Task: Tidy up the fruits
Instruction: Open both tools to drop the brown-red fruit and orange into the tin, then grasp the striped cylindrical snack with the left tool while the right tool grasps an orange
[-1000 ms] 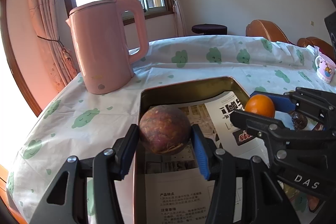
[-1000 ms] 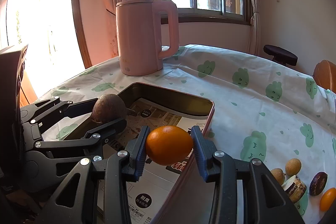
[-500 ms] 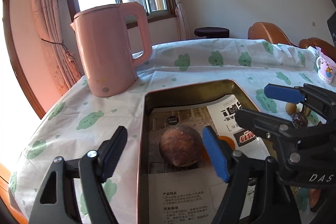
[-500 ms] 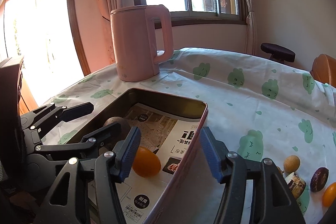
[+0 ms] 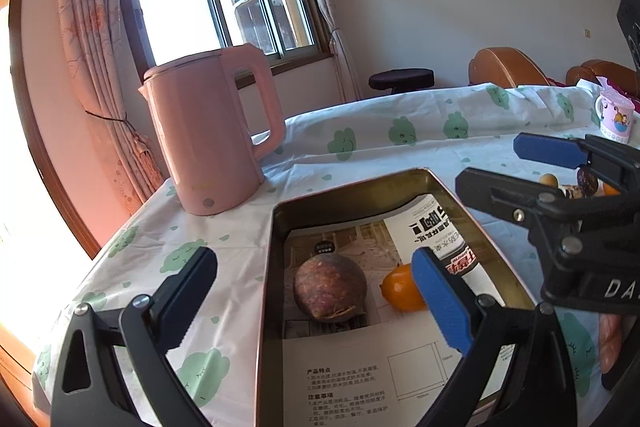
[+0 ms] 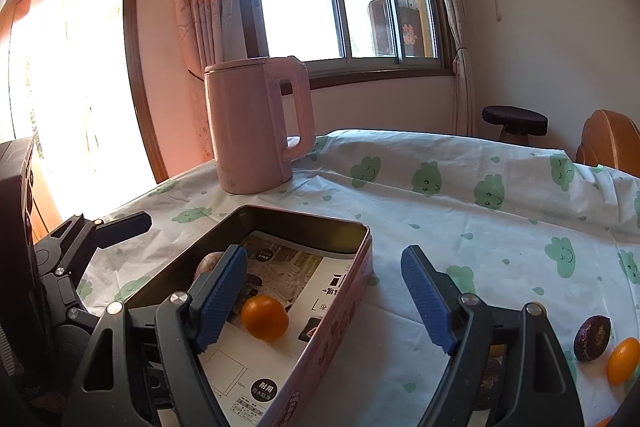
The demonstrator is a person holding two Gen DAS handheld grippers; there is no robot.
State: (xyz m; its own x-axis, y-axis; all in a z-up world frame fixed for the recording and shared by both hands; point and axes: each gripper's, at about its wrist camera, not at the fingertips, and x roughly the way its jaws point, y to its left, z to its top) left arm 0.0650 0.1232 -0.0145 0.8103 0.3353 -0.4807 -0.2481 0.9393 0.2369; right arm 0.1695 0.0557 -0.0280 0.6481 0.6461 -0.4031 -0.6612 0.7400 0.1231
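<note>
Presently listed: tin box [image 5: 276,267] on worktop [image 6: 460,227], containing one passion fruit [image 5: 330,287] and one orange [image 6: 265,317], side by side on printed paper. Left gripper [image 5: 316,295] and right gripper [image 6: 324,299]: jaws apart, holding nothing. Loose fruits [image 6: 592,337] lie right of the box.

From the right wrist, the purple fruit [image 6: 211,262] in the tin [image 6: 340,311] is mostly hidden behind the right gripper's [image 6: 324,297] blue finger [image 6: 222,293]. At four o'clock a small orange fruit [image 6: 623,360] runs into the frame's dark edge. From the left wrist, the orange [image 5: 401,290] is half covered by the left gripper's [image 5: 316,297] pad [image 5: 440,301].
</note>
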